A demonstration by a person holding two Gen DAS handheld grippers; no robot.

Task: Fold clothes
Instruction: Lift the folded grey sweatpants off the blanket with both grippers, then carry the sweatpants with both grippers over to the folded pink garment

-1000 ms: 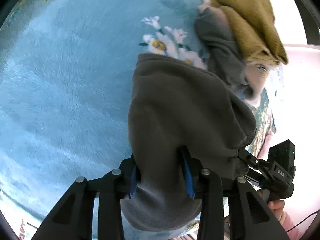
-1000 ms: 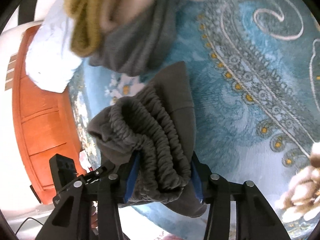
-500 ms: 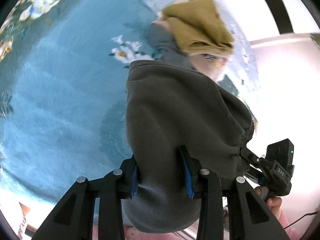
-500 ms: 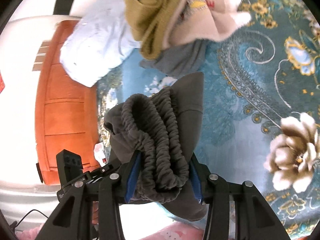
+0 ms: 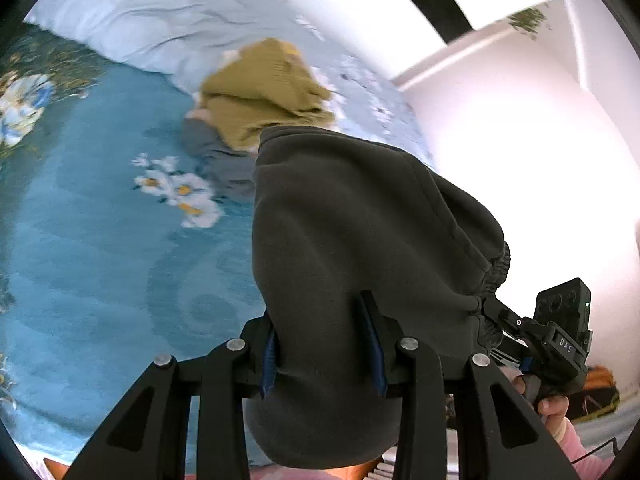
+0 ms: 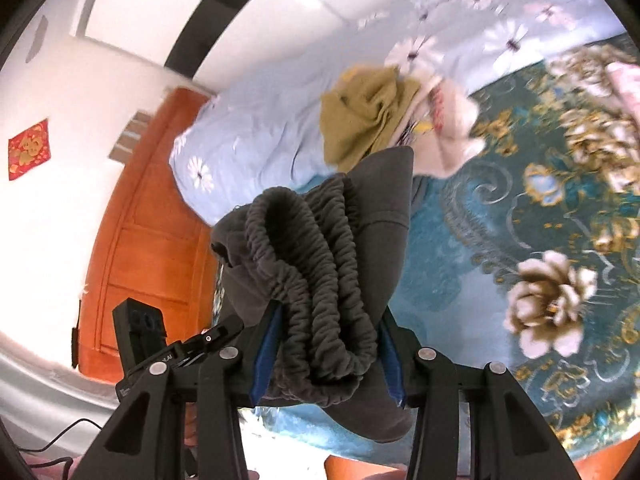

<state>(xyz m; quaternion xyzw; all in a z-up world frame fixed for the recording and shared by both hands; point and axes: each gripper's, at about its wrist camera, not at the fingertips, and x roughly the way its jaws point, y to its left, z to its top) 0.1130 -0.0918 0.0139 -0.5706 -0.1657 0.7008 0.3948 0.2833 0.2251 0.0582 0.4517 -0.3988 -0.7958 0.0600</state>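
A folded dark grey garment (image 5: pixel 360 232) with a gathered elastic waistband (image 6: pixel 316 280) hangs between both grippers, lifted above the blue floral blanket (image 5: pixel 80 240). My left gripper (image 5: pixel 324 348) is shut on its smooth folded edge. My right gripper (image 6: pixel 328 352) is shut on the bunched waistband end. The right gripper also shows in the left wrist view (image 5: pixel 556 344), and the left gripper in the right wrist view (image 6: pixel 160 352). A pile with an olive knitted garment (image 5: pixel 264 92) on grey and pale pink clothes lies farther back on the blanket.
A light blue flowered duvet (image 6: pixel 260 128) lies behind the pile by the white wall. An orange wooden headboard (image 6: pixel 148 220) stands at the bed's end. The blanket's patterned part with a large beige flower (image 6: pixel 548 300) spreads to the right.
Both grippers have risen and tilted up with the grey garment; the blanket and clothes pile have dropped farther away, and the wall, duvet and headboard have come into view.
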